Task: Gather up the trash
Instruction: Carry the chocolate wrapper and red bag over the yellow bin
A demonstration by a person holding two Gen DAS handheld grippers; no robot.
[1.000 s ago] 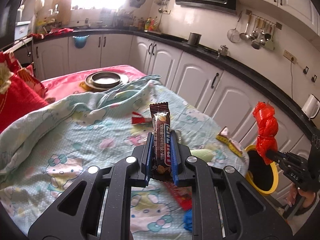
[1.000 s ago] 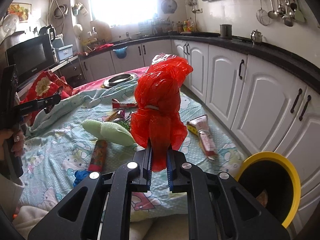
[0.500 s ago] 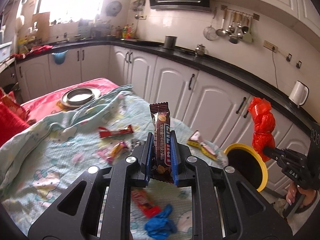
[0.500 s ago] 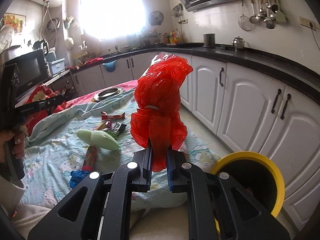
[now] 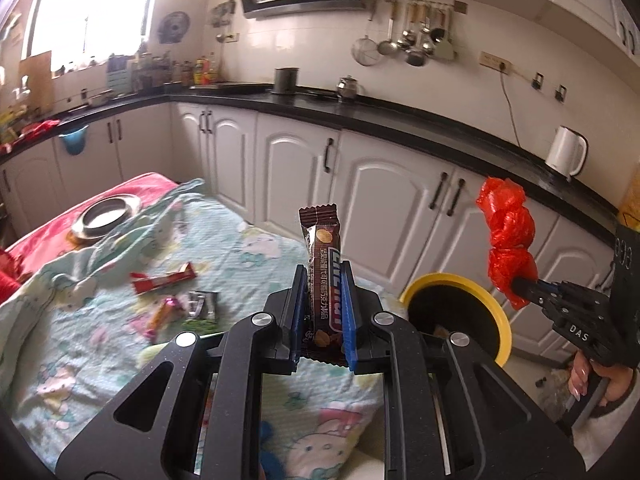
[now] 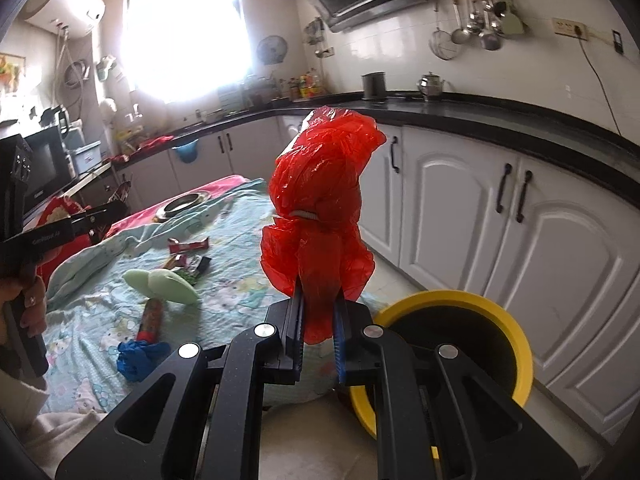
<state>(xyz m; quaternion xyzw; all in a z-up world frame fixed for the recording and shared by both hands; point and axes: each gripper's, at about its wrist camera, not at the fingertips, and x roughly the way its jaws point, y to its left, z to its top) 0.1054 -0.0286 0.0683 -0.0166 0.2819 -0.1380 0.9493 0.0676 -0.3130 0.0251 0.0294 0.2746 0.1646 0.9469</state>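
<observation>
My left gripper [image 5: 323,280] is shut on a brown chocolate bar wrapper [image 5: 323,256], held upright above the table's right edge. My right gripper [image 6: 318,292] is shut on a crumpled red plastic bag [image 6: 320,196]; the bag also shows in the left wrist view [image 5: 508,236], above the yellow-rimmed black trash bin [image 5: 496,312]. The bin [image 6: 516,344] stands on the floor beside the table, just right of my right gripper. More trash lies on the table: a red wrapper [image 5: 162,278], a silver wrapper [image 5: 202,304], a blue glove [image 6: 140,354], a red tube [image 6: 150,320].
The table has a Hello Kitty cloth [image 5: 80,340]. A metal dish [image 5: 106,216] sits at its far end. A pale green object [image 6: 164,286] lies on the cloth. White cabinets [image 6: 540,220] under a black counter run close along the right, with a narrow floor strip between.
Both grippers have swung right, toward the bin, still holding their items. The bin now looms larger in both views, and the table has slid left.
</observation>
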